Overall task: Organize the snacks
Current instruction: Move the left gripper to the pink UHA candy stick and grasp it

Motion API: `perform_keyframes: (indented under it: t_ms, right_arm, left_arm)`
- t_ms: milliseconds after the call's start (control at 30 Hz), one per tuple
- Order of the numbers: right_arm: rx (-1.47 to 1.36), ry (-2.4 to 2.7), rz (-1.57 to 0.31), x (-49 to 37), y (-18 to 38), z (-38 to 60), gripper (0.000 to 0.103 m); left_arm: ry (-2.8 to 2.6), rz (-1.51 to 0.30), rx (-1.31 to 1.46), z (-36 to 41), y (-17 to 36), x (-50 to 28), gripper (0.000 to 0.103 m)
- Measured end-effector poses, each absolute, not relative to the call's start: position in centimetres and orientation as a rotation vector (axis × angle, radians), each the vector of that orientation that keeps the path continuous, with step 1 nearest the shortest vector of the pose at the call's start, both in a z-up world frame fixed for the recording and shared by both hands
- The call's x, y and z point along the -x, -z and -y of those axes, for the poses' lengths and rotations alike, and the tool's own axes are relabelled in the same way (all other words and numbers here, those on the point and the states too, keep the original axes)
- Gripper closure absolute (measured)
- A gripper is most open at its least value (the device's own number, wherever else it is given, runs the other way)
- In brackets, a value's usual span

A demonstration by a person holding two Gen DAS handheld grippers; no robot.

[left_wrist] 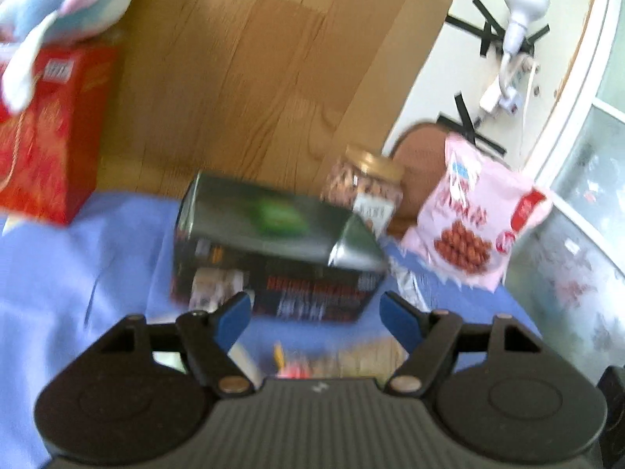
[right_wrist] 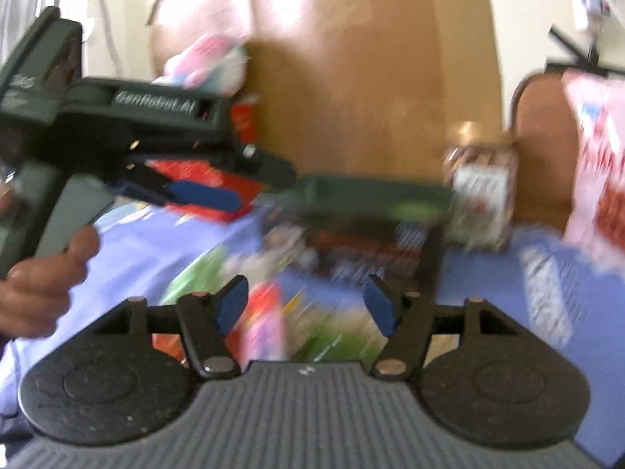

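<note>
Both hand-held grippers, left [left_wrist: 316, 314] and right [right_wrist: 306, 305], gape empty; beyond, a nut-filled jar [left_wrist: 363, 187].

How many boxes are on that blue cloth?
2: a red cardboard box at the left under a plush toy, and a dark box in the middle. Others may be hidden.

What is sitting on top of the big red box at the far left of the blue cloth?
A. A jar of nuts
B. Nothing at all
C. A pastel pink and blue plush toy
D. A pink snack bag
C: in the left wrist view a soft pink, blue and white plush toy rests on the red box, while the nut jar and pink snack bag stand off to the right.
</note>
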State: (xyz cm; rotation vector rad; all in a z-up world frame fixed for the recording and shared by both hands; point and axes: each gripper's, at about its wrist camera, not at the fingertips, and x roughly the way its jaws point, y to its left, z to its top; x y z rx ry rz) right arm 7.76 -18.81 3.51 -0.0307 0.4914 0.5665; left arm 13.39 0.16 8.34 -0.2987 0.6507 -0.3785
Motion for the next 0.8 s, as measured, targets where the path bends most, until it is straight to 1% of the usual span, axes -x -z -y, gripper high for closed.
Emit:
perform_keyframes:
  t_ms: [33,133,167,200,300,433,467,500,567,700,800]
  right_arm:
    - [0.042,-0.570,-0.507,-7.2,-3.0,18.5,0.048]
    - [0.074,-0.550,-0.566,-6.4,-1.6,18.0,0.062]
    - [0.078,-0.538,-0.592,-6.5,-1.2,18.0,0.073]
    - [0.087,-0.527,-0.613,-6.5,-0.9,18.1,0.078]
    - [0.100,-0.526,-0.623,-5.6,-1.4,19.0,0.078]
    - [0.251,-0.557,-0.641,-2.6,-1.7,21.1,0.077]
    - [0.277,-0.529,-0.645,-1.9,-1.6,22.0,0.072]
    - [0.297,-0.483,-0.635,-1.3,-1.6,23.0,0.065]
    - [0.307,-0.361,-0.590,0.0,-1.9,25.0,0.057]
    - [0.128,-0.295,-0.587,2.0,-2.3,28.0,0.058]
    - [0.105,-0.273,-0.577,3.1,-1.4,28.1,0.057]
  left_arm:
    - [0.382,-0.668,0.299,-0.2,-7.9,-12.8,0.028]
    - [0.392,-0.708,0.301,0.0,-6.7,-11.7,0.028]
    - [0.390,-0.720,0.298,0.2,-6.4,-11.6,0.028]
    - [0.390,-0.728,0.293,0.4,-6.2,-11.6,0.028]
    - [0.374,-0.750,0.264,1.1,-5.8,-11.8,0.028]
    - [0.421,-0.774,0.264,2.1,-5.6,-11.0,0.028]
    - [0.436,-0.779,0.252,2.6,-5.5,-10.7,0.028]
    - [0.449,-0.784,0.241,3.1,-5.3,-10.4,0.028]
    - [0.484,-0.798,0.230,4.2,-5.0,-9.9,0.028]
    - [0.530,-0.816,0.201,6.2,-4.5,-8.9,0.028]
    - [0.550,-0.831,0.169,7.0,-4.0,-8.2,0.028]
